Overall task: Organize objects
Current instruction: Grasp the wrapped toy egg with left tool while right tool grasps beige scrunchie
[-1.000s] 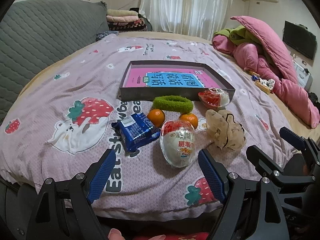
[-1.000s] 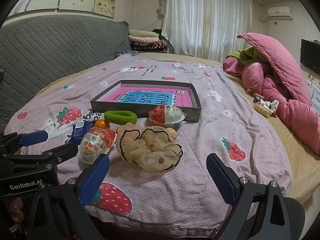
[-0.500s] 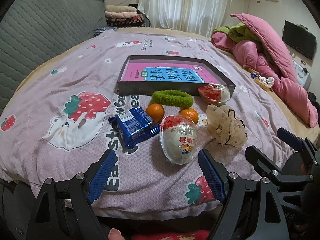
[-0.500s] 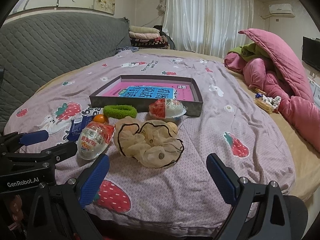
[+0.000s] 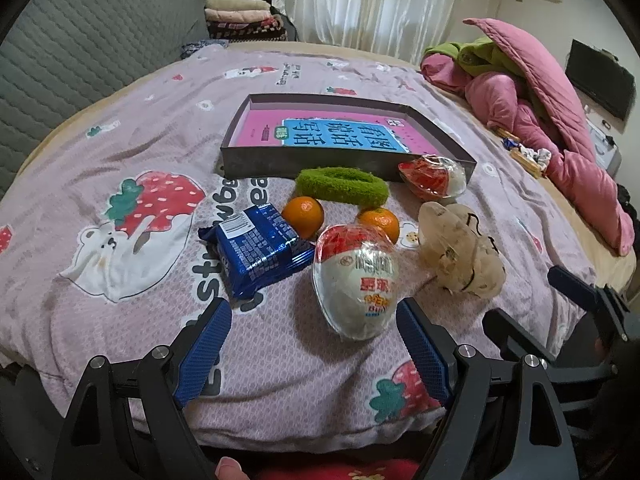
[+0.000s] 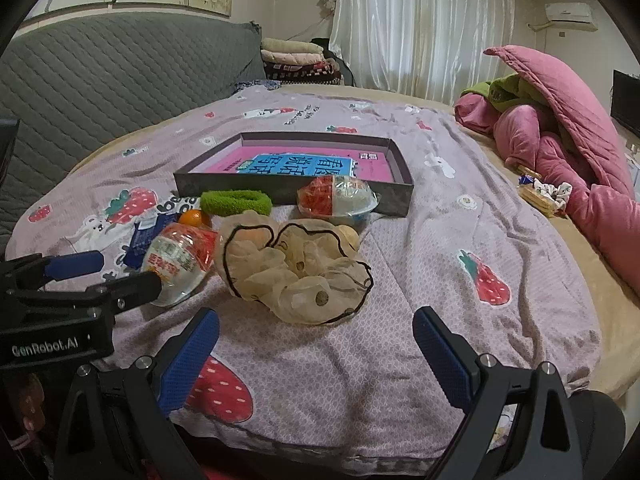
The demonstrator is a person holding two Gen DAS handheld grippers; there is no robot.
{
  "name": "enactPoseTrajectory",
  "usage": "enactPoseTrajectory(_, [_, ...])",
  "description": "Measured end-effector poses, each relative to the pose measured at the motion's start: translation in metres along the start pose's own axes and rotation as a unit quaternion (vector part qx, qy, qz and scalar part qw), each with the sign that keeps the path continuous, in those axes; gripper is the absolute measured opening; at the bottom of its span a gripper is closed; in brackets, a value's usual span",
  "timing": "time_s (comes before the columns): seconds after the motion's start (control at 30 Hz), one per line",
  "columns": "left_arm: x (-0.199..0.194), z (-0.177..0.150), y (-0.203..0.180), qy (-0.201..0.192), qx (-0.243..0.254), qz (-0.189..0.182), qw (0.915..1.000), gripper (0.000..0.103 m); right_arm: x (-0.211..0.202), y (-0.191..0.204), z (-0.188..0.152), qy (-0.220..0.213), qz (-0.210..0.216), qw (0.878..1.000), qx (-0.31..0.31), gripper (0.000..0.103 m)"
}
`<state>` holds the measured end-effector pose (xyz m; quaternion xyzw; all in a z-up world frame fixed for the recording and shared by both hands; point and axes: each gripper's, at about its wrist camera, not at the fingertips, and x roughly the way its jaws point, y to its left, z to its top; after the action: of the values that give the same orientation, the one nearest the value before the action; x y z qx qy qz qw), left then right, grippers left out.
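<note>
Progress nil: box point(image 5: 348, 162) mid-bed holds only book point(image 5: 344, 136). Snack cups point(image 5: 356, 280), oranges point(image 5: 303, 216), scrunchies point(image 6: 296, 268), biscuit pack point(image 5: 256, 248) outside near bed's front edge. Left tool point(image 5: 314, 344), right tool point(image 6: 316, 352) released, empty.

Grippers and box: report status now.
Left gripper open, empty. Right gripper open, empty. Box holds only a book. Egg-shaped pack nearest left gripper.

Both grippers are black angular frames with silver screws and blue textured pads: the left gripper point(image 5: 314, 340), the right gripper point(image 6: 316, 346). White "GenRobot.AI" lettering marks the left gripper's side. A fingertip point(image 5: 228, 470) shows near.
</note>
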<state>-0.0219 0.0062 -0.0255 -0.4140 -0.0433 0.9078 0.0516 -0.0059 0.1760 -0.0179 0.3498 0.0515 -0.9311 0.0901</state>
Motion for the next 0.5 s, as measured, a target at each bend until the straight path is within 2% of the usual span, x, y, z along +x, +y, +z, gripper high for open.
enactPoseTrajectory(0.23, [0.013,0.005,0.000,0.016,-0.006,-0.012,0.9998,0.085,0.014,-0.004,0.004,0.008,-0.006,1.000,-0.008,0.098])
enactPoseTrajectory(0.43, [0.024,0.011,-0.002,0.026,-0.011,-0.019,0.9994,0.085,0.025,0.010,0.009,0.005,-0.016,0.998,-0.053,0.097])
enactPoseTrajectory(0.5, [0.028,0.013,-0.001,0.032,-0.017,-0.023,0.9990,0.085,0.028,0.014,0.010,0.001,-0.026,0.997,-0.073,0.093])
